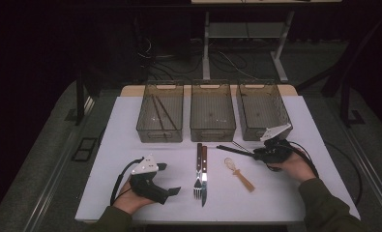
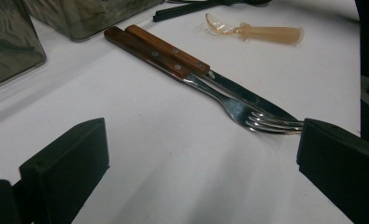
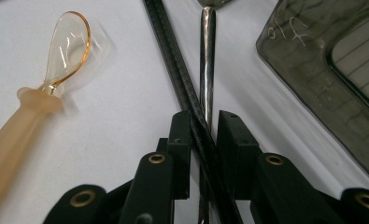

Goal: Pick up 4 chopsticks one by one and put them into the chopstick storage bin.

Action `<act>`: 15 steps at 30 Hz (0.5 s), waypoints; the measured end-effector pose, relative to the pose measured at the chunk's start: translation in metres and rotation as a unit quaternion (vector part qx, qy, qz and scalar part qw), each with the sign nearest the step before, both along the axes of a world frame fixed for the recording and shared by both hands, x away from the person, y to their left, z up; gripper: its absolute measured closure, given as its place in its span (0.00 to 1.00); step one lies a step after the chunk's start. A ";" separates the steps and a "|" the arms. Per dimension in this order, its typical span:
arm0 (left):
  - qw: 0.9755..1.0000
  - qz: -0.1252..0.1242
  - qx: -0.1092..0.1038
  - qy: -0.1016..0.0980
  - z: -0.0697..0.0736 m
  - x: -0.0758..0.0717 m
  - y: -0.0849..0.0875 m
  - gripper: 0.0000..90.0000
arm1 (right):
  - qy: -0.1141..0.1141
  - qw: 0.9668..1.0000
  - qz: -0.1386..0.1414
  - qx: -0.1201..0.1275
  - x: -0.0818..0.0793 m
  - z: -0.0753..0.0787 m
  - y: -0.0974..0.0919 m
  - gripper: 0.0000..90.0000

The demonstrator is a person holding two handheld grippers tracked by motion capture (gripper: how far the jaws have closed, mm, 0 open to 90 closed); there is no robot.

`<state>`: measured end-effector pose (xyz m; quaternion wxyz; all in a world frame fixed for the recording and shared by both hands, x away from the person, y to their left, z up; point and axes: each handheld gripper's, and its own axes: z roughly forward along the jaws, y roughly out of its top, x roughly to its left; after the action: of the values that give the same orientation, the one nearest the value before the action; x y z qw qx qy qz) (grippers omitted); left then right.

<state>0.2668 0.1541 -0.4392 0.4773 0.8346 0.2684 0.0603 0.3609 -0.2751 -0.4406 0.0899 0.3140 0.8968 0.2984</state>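
A white table (image 1: 130, 193) is seen from above, with three smoky transparent bins set in a row along its far edge: a left bin (image 1: 160, 117) at about 11 o'clock from the table's middle, a middle bin (image 1: 212, 116) at 12 o'clock and a right bin (image 1: 263, 113) at 1 o'clock. Thin dark sticks are seen lying inside the left bin.

The left gripper (image 1: 171, 192) is held at about 8 o'clock, resting low near the table's near edge. In the left gripper view its jaws are spread wide apart with nothing between them; bare tabletop lies in the gap.

The right gripper (image 1: 250, 153) is held at about 3 o'clock, just in front of the right bin. In the right gripper view its jaws are drawn in close around a pair of black chopsticks (image 3: 173, 60), and a slim metal handle (image 3: 207, 60) runs between the pads alongside them. The pads stand against these pieces, so the chopsticks are gripped. In the high view the chopsticks reach from the gripper toward 9 o'clock, low over the table.

A wooden-handled fork (image 1: 198, 169) and a wooden-handled knife (image 1: 204, 171) lie side by side, touching, at 6 o'clock from the middle bin. A translucent amber spoon (image 1: 238, 174) lies just to their 3 o'clock side, apart from them.
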 end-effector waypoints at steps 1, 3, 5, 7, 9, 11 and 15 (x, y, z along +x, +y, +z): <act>1.000 0.000 0.000 0.000 0.000 0.000 0.000 0.01 | 0.001 1.000 0.000 0.000 0.000 0.000 0.000 0.83; 1.000 0.000 0.000 0.000 0.000 0.000 0.000 0.01 | 0.002 1.000 -0.001 0.003 0.000 0.000 -0.001 0.83; 1.000 0.000 -0.001 0.000 0.000 0.000 0.000 0.01 | 0.003 1.000 -0.003 0.015 0.000 0.002 -0.002 0.78; 1.000 0.000 -0.001 -0.001 0.000 0.000 0.000 0.01 | -0.002 0.999 -0.003 0.033 -0.001 0.006 -0.004 0.76; 1.000 0.000 -0.001 -0.001 0.000 0.000 0.000 0.01 | -0.007 0.999 -0.007 0.052 -0.001 0.010 -0.007 0.78; 1.000 0.000 0.000 0.000 0.000 0.000 0.000 0.01 | -0.010 0.999 -0.009 0.051 -0.002 0.012 -0.008 0.83; 1.000 -0.001 0.000 -0.001 0.000 0.000 0.000 0.01 | -0.011 0.999 -0.011 0.046 -0.001 0.010 -0.010 0.89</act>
<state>0.2668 0.1541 -0.4390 0.4775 0.8348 0.2672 0.0608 0.3603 -0.2847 -0.4306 0.0881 0.3243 0.8778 0.3413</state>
